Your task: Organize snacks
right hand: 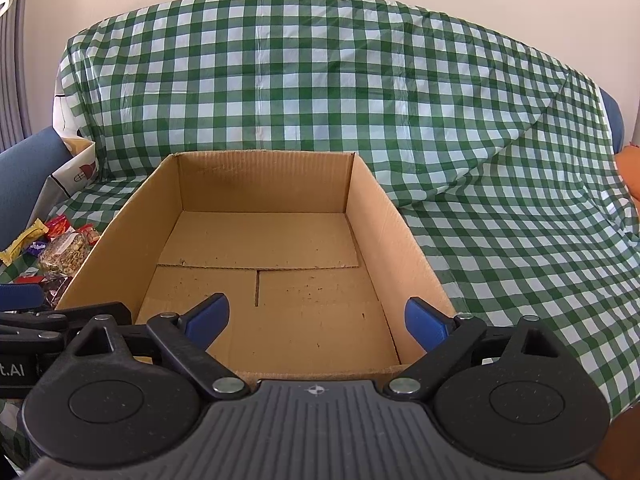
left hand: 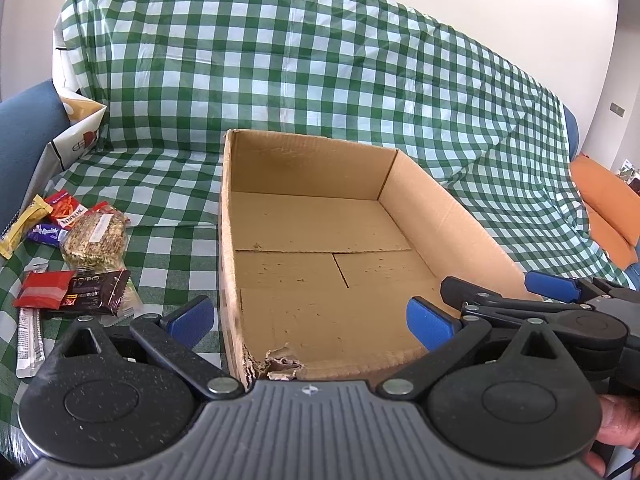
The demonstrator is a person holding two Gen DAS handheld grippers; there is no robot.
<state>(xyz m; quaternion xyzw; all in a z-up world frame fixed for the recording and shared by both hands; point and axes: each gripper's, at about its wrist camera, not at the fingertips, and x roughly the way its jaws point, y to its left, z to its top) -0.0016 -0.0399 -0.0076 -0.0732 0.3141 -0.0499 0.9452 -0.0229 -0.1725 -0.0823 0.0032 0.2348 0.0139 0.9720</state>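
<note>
An open, empty cardboard box [left hand: 304, 168] [right hand: 264, 180] sits on the checked cloth, its near left corner torn. To its left lie loose snacks: a seed cake in clear wrap [left hand: 96, 238] [right hand: 64, 254], a yellow bar [left hand: 24, 224], a red packet [left hand: 42, 290], a dark chocolate bar [left hand: 98, 292] and white stick packs [left hand: 30, 338]. My left gripper [left hand: 310, 320] hangs open over the box's near left side, nothing between its blue pads. My right gripper [right hand: 318, 320] is open and empty over the box's near edge, and it also shows as the right gripper [left hand: 504, 288] beside the left one.
A green-and-white checked cloth [left hand: 320, 60] covers a sofa seat and back. A blue armrest [left hand: 24, 128] and a white printed bag [left hand: 76, 132] stand at the left, an orange cushion [left hand: 604, 204] at the right. A person's fingers [left hand: 616, 428] hold the right gripper.
</note>
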